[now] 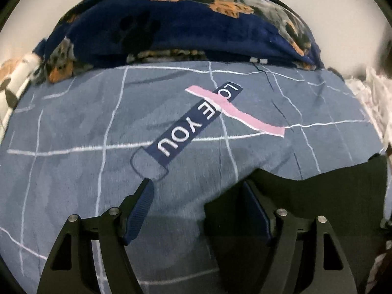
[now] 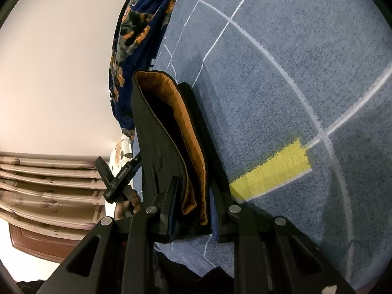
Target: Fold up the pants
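The right gripper (image 2: 193,210) is pinching a thick fold of the black pants (image 2: 156,132), whose orange lining is showing between its 2 fingers, the long axis running straight ahead of them over the blue bedsheet (image 2: 294,73). The left gripper (image 1: 198,205) is hovering with fingers spread and nothing between them; black cloth is lying just right of its right finger (image 1: 257,210), so the left hand looks nearer that loose edge
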The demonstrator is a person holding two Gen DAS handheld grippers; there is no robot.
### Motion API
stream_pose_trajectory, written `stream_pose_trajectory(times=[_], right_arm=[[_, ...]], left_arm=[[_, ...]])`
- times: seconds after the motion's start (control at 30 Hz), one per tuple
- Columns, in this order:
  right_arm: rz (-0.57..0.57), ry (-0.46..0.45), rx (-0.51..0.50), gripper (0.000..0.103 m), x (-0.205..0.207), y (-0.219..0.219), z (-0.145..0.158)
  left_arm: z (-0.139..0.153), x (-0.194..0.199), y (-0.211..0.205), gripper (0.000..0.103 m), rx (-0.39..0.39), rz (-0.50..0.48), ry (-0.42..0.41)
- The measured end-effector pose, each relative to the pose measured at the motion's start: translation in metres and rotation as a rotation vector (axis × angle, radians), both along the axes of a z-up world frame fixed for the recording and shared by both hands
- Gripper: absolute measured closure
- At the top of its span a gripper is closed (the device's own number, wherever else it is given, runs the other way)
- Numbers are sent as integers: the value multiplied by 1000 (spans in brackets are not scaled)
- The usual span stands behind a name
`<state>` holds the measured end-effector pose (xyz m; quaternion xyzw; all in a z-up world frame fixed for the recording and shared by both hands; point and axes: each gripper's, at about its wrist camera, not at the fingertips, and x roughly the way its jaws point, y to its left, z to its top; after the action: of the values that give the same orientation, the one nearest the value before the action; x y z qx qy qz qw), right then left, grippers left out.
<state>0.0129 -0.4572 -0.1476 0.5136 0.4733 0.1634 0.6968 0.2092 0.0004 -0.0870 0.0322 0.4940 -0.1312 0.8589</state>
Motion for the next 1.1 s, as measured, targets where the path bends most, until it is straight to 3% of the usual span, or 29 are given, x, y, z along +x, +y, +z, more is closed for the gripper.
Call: stream_pose_trajectory(times=[0.07, 0.2, 0.27, 0.47, 0.67, 0.93, 1.1], right_arm=[[-1, 0, 5, 85, -1, 0, 0], [-2, 1, 6, 85, 0, 0, 0], [-2, 1, 7, 85, 0, 0, 0], [-4, 3, 10, 85, 0, 0, 0], [-4, 4, 13, 85, 0, 0, 0], [-4, 4, 13, 85, 0, 0, 0], [-3, 3, 10, 85, 0, 0, 1]], left_arm=[[2, -1, 1, 28, -6, 3, -16], [17, -11, 13, 28, -97, 18, -64], [20, -16, 13, 28, -119, -12, -50], [16, -19, -6, 28, -7, -83, -43], [5, -2, -15, 28, 11, -81, 9], [5, 5, -15, 26, -28, -59, -6], [4, 10, -17, 18, -27, -44, -32]])
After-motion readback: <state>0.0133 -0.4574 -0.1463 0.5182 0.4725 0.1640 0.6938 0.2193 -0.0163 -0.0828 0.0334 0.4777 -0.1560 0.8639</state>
